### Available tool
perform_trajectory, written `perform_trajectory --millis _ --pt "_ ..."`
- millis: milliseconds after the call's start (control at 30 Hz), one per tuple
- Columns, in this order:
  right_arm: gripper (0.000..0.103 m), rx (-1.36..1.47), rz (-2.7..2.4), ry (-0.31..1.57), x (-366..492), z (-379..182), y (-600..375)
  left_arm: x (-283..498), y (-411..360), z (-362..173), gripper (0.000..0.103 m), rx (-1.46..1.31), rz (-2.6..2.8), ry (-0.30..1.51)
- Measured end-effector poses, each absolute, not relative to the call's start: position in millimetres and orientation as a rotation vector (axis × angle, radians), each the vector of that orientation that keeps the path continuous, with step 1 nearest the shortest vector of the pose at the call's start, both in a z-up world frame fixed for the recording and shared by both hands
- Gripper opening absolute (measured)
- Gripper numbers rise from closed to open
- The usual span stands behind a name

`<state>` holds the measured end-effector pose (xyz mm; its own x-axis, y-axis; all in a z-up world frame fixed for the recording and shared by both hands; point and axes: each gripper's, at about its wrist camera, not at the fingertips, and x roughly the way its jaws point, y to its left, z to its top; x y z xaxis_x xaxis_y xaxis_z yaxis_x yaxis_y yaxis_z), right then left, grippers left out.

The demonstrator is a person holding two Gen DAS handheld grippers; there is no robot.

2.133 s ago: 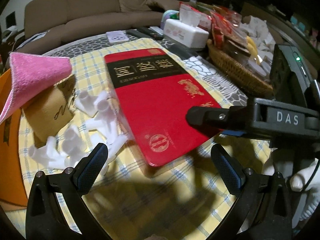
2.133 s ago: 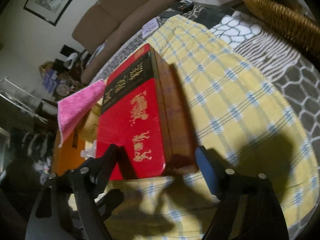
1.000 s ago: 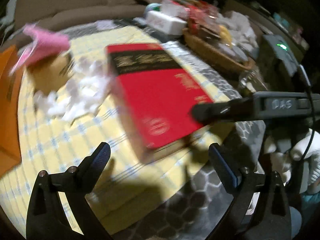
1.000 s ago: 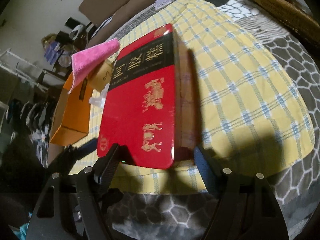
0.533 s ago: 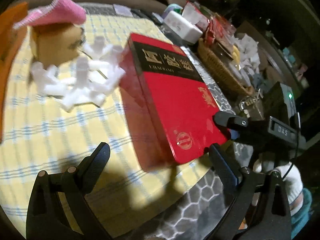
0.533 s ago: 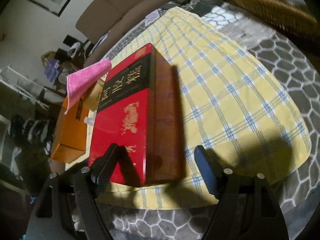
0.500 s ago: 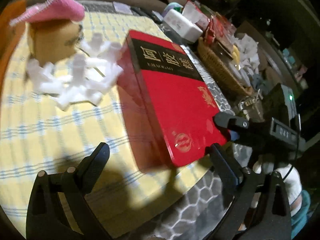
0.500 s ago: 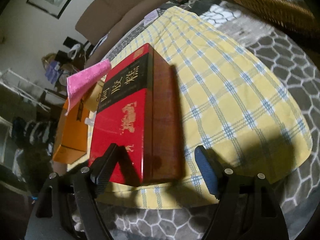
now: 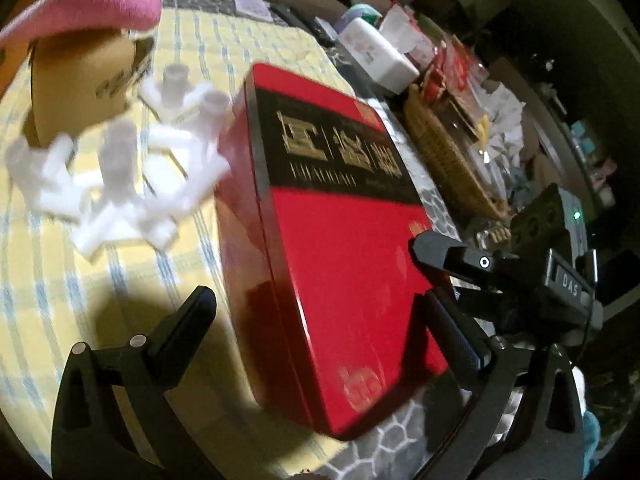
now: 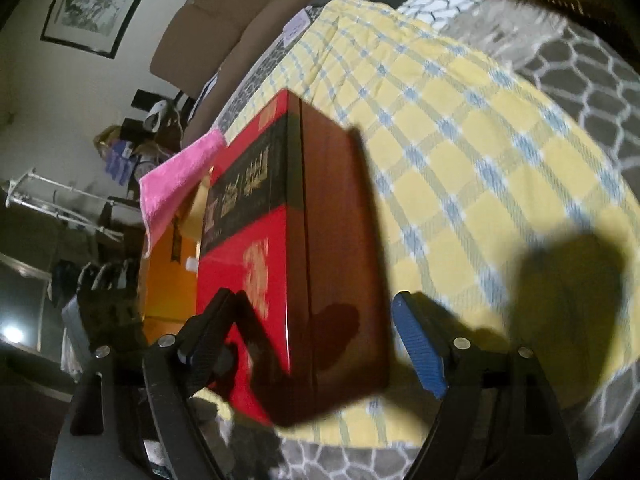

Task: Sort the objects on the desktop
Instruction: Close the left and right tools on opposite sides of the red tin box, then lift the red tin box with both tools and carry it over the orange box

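A big red gift box (image 9: 340, 248) with gold lettering is tilted up off the yellow checked cloth (image 9: 48, 272). My right gripper (image 10: 320, 332) straddles its near edge, one finger on the red lid, one on the brown side (image 10: 340, 248); its jaws stay wide. My left gripper (image 9: 320, 320) is open with the box's near corner between its fingers. The right gripper's finger (image 9: 448, 256) shows on the lid in the left view. White plastic connectors (image 9: 132, 176), a tan box (image 9: 80, 76) and a pink cloth (image 9: 88, 4) lie left of it.
An orange box (image 10: 168, 280) stands at the cloth's left edge. A wicker basket (image 9: 444, 156) of snacks and a tissue pack (image 9: 380, 56) sit to the right on the grey patterned table cover (image 10: 592, 68). A sofa (image 10: 240, 12) is behind.
The red box has been dragged toward the table's near edge and tipped up higher on its side. My left gripper has moved in close to its near corner.
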<state>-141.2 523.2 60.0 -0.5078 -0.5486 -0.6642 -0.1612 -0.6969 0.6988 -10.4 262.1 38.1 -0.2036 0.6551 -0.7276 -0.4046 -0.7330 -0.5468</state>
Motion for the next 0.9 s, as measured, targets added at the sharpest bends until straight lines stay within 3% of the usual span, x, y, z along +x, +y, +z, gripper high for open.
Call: perform_trajectory --millis 433,700,900 --pt "0.090 1.360 -2.200 -1.213 -170.3 42.1 523.7 -38.9 273.8 29.8 0.102 -1.419 1.924 -0.382" --pt "0.088 1.427 -2.351 -0.880 -167.1 77.6 495.8 -24.8 285.0 51.2 0.097 -1.369 2.002 -0.219" --pt "0.088 1.393 -2.389 -0.855 -155.7 87.5 487.6 -10.9 277.6 74.4 0.090 -1.285 2.063 -0.137"
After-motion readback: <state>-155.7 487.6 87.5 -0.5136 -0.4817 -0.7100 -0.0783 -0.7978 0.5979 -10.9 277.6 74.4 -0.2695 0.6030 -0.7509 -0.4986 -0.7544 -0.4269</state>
